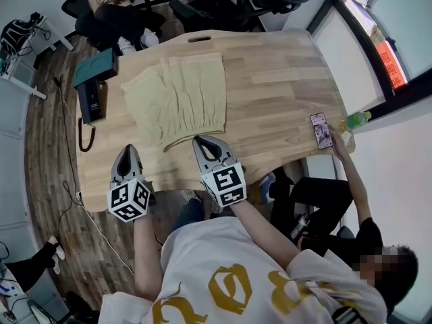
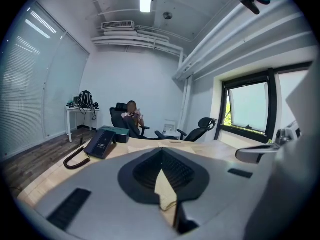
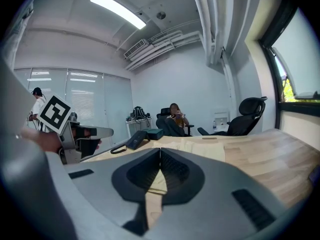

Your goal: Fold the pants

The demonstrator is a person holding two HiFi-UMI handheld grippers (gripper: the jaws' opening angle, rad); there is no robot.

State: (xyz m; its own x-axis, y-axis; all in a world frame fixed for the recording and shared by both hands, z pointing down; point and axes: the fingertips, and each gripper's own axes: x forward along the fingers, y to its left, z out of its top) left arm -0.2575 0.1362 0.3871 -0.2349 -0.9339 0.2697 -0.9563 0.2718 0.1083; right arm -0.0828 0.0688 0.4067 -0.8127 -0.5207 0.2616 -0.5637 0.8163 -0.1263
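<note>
Both of my tools are empty and closed: the left gripper (image 1: 127, 150) has its jaws pressed together with nothing between them, and the right gripper (image 1: 198, 141) is the same, as each gripper view shows along its own jaws. The pants (image 1: 179, 96), a pale beige pair, lie spread flat in the middle of the wooden table (image 1: 270, 93), apparently not yet folded over. Their near edge sits just ahead of my right gripper's tips; I cannot tell whether the tips touch the cloth. My left gripper hangs near the table's near edge, beside the pants' near left corner and apart from it. A telephone (image 1: 91, 98) rests at the table's left side, close to the fabric. I judge this to be the very start, the reach before any grasp. The next move, as I see it, calls for opening both pairs of jaws, setting each at a corner of the near edge, and pinching only the cloth, low enough to catch it off the wood, before lifting it over evenly.
</note>
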